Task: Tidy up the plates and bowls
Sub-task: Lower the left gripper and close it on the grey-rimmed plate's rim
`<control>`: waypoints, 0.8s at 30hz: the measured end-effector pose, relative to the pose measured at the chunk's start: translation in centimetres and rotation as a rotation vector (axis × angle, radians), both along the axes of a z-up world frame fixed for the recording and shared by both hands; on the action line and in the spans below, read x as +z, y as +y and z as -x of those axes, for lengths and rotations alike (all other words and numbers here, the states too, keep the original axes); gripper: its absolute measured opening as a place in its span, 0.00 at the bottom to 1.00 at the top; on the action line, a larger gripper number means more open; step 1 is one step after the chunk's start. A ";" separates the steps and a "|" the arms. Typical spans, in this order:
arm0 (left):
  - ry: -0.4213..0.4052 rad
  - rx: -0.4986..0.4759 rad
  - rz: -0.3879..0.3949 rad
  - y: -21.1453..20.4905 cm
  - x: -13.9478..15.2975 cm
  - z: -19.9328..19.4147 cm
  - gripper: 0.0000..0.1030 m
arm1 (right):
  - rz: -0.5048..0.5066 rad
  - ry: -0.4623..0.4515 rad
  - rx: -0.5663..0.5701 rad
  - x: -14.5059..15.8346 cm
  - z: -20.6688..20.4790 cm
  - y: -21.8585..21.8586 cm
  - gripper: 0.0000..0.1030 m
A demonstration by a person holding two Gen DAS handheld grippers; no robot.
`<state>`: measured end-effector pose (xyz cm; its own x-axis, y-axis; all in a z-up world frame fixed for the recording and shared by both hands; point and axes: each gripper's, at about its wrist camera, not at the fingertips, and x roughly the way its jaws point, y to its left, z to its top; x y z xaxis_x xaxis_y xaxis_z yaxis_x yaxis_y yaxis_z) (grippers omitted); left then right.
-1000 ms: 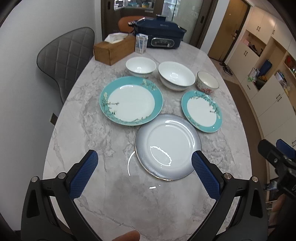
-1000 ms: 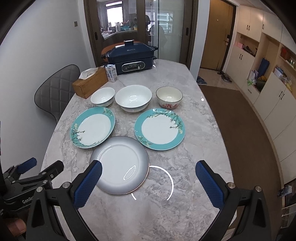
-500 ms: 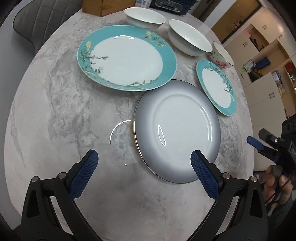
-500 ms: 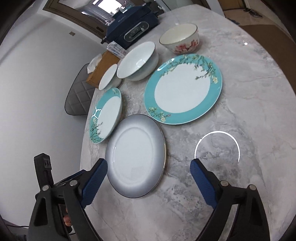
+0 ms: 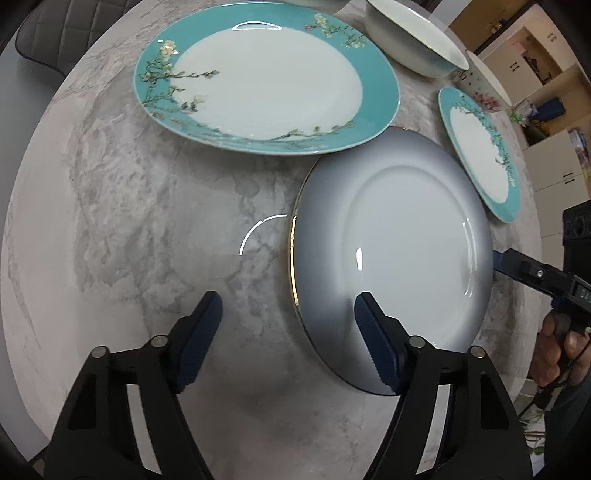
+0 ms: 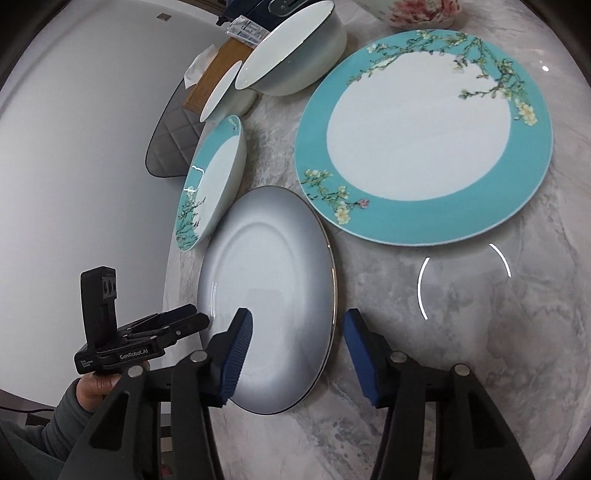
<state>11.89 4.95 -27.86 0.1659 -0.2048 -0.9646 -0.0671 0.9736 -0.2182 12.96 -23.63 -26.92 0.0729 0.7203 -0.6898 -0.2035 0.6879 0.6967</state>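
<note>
A grey-rimmed white plate (image 5: 399,243) lies on the marble table, seen also in the right wrist view (image 6: 269,291). My left gripper (image 5: 288,336) is open and straddles the plate's near left rim. My right gripper (image 6: 295,354) is open and straddles the plate's near right rim. A large teal floral plate (image 5: 266,74) lies behind it to the left, and a smaller teal plate (image 5: 480,147) to the right; the right wrist view shows them too (image 6: 214,184) (image 6: 421,136). White bowls (image 6: 291,51) (image 6: 225,92) and a flowered bowl (image 6: 417,11) stand behind.
A wooden tissue box (image 6: 218,70) and a dark blue appliance (image 6: 258,7) stand at the far end. A grey quilted chair (image 6: 170,147) is beside the table's left edge. Cabinets (image 5: 546,110) line the right wall.
Both grippers have dropped low and moved in onto the grey plate's opposite rims. Their jaws have narrowed but remain open.
</note>
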 end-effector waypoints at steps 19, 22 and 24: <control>0.036 -0.100 0.030 -2.0 0.2 -2.5 0.32 | -0.075 -0.007 0.098 0.1 -1.4 1.3 0.72; 0.051 -0.079 0.070 -1.4 0.1 -2.7 0.32 | -0.042 -0.002 0.104 0.2 -1.6 1.7 0.67; 0.051 -0.082 0.059 -1.3 0.1 -2.6 0.27 | -0.022 -0.005 0.110 0.2 -1.7 1.6 0.58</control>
